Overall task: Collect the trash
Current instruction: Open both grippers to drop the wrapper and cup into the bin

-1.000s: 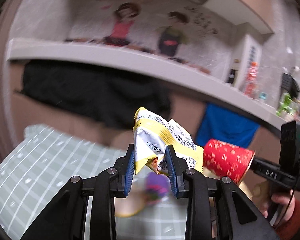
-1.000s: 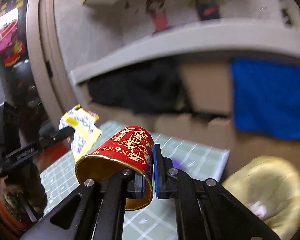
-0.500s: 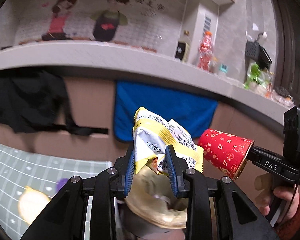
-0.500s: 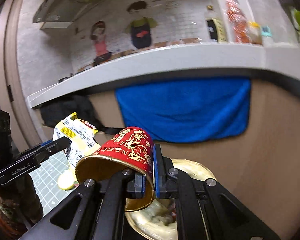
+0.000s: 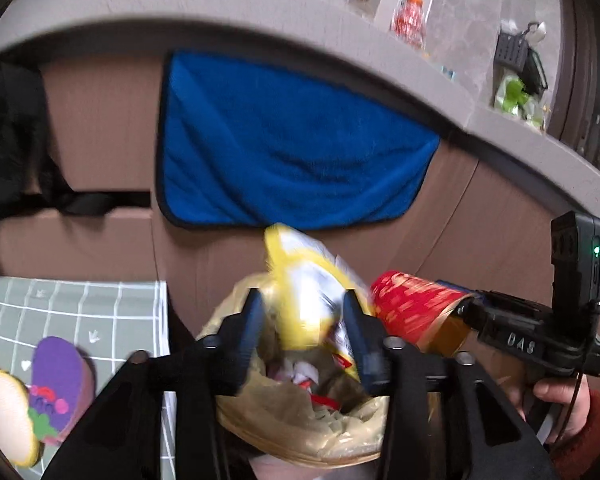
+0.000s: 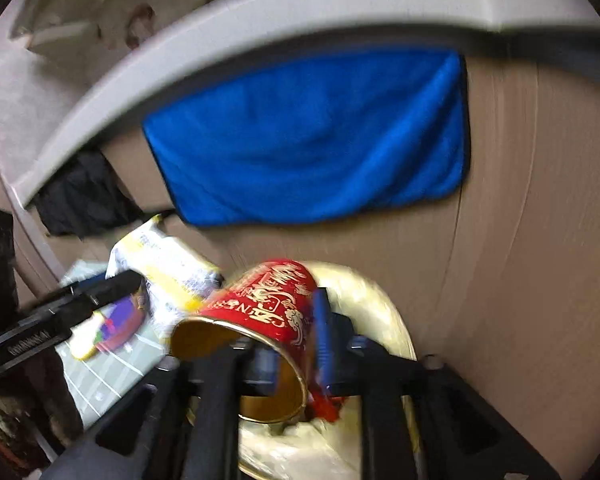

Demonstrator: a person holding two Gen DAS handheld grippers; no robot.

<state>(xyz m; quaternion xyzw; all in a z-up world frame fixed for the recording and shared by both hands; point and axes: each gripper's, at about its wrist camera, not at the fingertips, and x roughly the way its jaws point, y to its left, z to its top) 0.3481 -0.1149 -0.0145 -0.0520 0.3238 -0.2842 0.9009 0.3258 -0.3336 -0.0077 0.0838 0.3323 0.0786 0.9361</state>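
My left gripper [image 5: 302,328] has its jaws spread, and the yellow and white snack wrapper [image 5: 312,300] sits loose and blurred between them, over the open trash bag [image 5: 300,428]. My right gripper [image 6: 296,340] pinches the wall of a red paper cup [image 6: 276,304], tilted with its mouth toward me, above the same bag [image 6: 360,296]. The cup [image 5: 412,312] and right gripper also show at the right of the left wrist view. The wrapper [image 6: 168,268] shows left of the cup in the right wrist view.
A blue towel [image 5: 292,144] hangs on the brown counter front behind the bag. A green checked mat [image 5: 72,308] with a purple and cream felt toy [image 5: 56,380] lies to the left. A grey countertop [image 5: 500,128] runs above.
Both grippers have dropped down over the trash bag. The left jaws have spread and the wrapper has come loose. The cup stays clamped in the right gripper.
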